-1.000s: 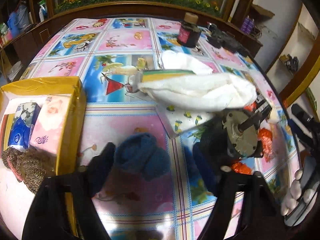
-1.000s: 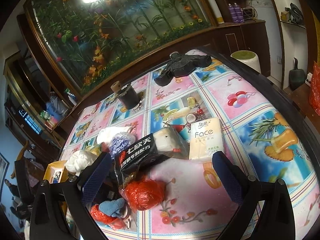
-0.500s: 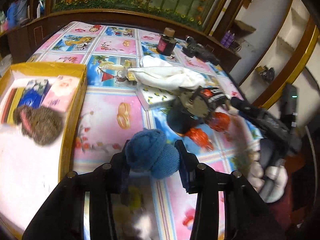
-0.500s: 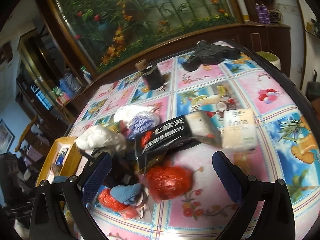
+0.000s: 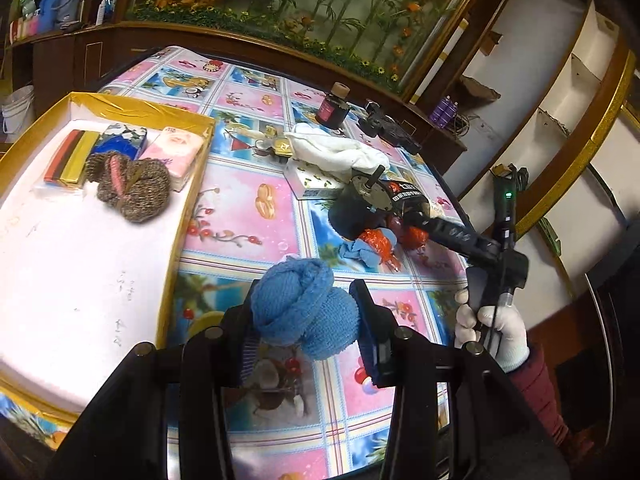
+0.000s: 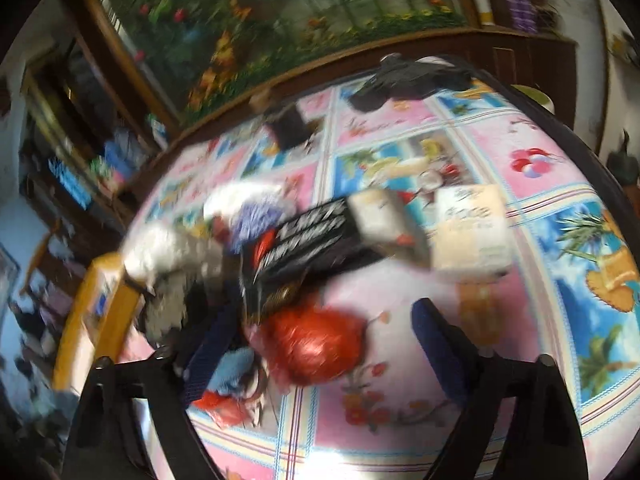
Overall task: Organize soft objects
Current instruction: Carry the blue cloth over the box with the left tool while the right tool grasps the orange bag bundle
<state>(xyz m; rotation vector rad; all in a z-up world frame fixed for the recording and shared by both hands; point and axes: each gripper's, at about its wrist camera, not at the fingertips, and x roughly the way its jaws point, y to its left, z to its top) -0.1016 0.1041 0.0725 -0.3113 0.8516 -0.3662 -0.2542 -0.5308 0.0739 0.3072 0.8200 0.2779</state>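
Between the pads of the left hand-held gripper (image 5: 306,314) sits a blue sock ball (image 5: 304,310), squeezed from both sides and lifted clear of the bench (image 5: 240,216), which wears a cartoon-print oilcloth. Left of it lies a gold-rimmed tray (image 5: 182,216) with a white floor; at its far end rest a brown knitted bundle (image 5: 130,186), a blue tissue pack (image 5: 122,140), a pink tissue pack (image 5: 174,156) and a striped flat packet (image 5: 72,158).

Over the clutter in the middle of the bench, the right hand-held gripper (image 6: 320,344) points down at a shiny red ball (image 6: 316,346). Its jaws have just been closing but stand apart, the red ball between them; the blur hides whether either pad touches it. Just beyond the ball are a black packet (image 6: 308,240) with white lettering and a pale tissue pack (image 6: 472,232). A pale blue cloth (image 6: 232,368) lies beside the left pad.

From the left wrist view, a white-gloved hand (image 5: 490,328) grips the handle of the right hand-held gripper, and a white towel (image 5: 336,152) lies farther back.
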